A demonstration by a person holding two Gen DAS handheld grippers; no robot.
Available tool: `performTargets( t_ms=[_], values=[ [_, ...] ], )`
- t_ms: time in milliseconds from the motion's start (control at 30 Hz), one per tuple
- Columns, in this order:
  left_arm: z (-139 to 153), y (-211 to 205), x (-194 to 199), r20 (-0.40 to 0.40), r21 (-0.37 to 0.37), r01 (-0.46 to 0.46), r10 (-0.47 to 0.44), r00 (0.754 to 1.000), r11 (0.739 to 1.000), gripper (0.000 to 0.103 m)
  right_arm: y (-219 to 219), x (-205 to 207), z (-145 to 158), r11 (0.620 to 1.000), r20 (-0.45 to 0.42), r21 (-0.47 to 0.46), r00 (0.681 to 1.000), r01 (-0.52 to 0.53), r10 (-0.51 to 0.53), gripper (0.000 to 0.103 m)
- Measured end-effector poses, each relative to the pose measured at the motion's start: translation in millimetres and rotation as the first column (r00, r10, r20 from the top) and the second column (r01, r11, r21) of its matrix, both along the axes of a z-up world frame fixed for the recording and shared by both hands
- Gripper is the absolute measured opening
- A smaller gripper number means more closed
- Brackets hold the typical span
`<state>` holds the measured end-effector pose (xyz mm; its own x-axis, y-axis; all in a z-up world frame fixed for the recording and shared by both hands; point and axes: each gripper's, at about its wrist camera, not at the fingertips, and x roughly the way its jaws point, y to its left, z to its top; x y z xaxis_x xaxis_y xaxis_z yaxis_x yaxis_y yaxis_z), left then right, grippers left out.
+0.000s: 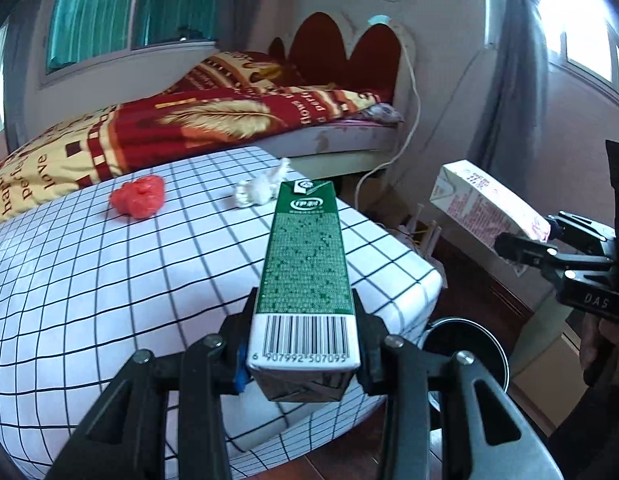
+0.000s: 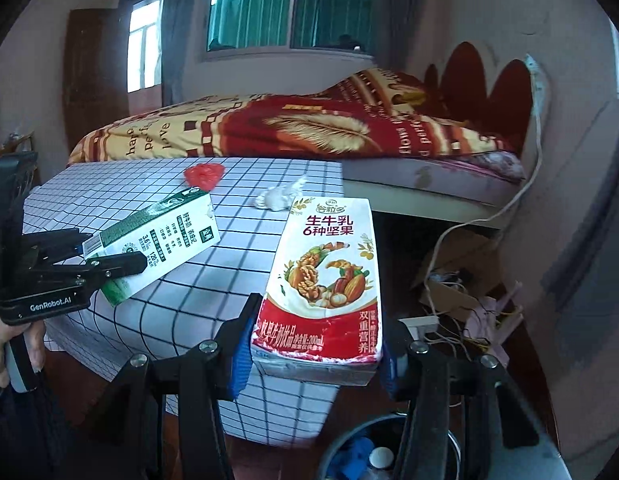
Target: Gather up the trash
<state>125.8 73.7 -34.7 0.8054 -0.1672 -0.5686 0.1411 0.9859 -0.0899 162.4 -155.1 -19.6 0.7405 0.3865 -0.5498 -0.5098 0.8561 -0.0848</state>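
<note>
Held tight at its barcode end between the left gripper (image 1: pixel 303 344) jaws: tall green and white paper milk carton (image 1: pixel 305 264). Long side points straight out ahead of the jaws, over the white table with black grid lines (image 1: pixel 109 280). Bottom end sits closest to the camera, top end far out front.

Same story for the right gripper (image 2: pixel 315 354): jaws pressed on both sides of a red and white paper nut-milk carton (image 2: pixel 329 276), long side also pointing straight ahead, away from the jaws.

Down low, just under and a bit ahead of the right jaws: round dark trash bin (image 2: pixel 373 452) with blue and white bits inside. Seen from the left wrist view, the bin's rim (image 1: pixel 465 344) sits below and to the right of the left jaws. Looks nearer to the right gripper, so probably the nut-milk carton drops first; the green one needs a move to the right and down.

Further out ahead of both jaws, lying loose on the table: crumpled red plastic lump (image 1: pixel 139 196) and crumpled white tissue wad (image 1: pixel 261 188), well apart from each other. Both not yet picked up.

Beyond the table: bed with a red and yellow blanket (image 1: pixel 189 120).
</note>
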Motion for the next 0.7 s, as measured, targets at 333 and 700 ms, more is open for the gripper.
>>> performTargets(
  t_ms=[333, 700],
  values=[
    [-4, -41, 3, -0.010, 0.017, 0.087, -0.087, 0.996, 0.996, 0.040, -63, -9, -15, 0.994, -0.011, 0.032, 0.994, 0.109, -0.108, 0.053],
    [-12, -93, 1, -0.030, 0.021, 0.189, -0.188, 0.982, 0.982, 0.040, -103, -14, -30, 0.979, -0.036, 0.065, 0.981, 0.194, -0.192, 0.053]
  ],
)
